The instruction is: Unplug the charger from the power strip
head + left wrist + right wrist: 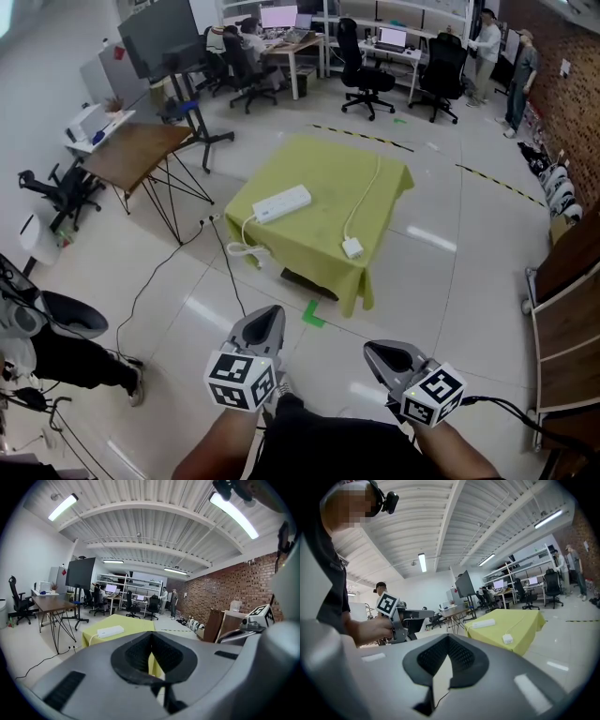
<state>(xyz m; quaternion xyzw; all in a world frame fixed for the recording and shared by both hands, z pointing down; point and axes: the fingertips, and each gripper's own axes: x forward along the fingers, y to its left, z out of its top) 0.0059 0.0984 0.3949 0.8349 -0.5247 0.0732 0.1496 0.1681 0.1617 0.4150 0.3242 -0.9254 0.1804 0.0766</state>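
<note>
Jaws of the left gripper (267,317) and the right gripper (378,353) are both pressed together with nothing between them, well short of the one yellow-clothed table (323,183). On it lie one power strip (281,203) and one charger (352,247), apart from each other, the charger near the front edge. The left gripper view shows the strip but not the charger. The right gripper view shows both, plus the left gripper in its hand.

Open floor (422,272) surrounds the worktop (323,183) on all sides; cables (225,258) trail at its left, a wooden table (136,150) stands beyond.
</note>
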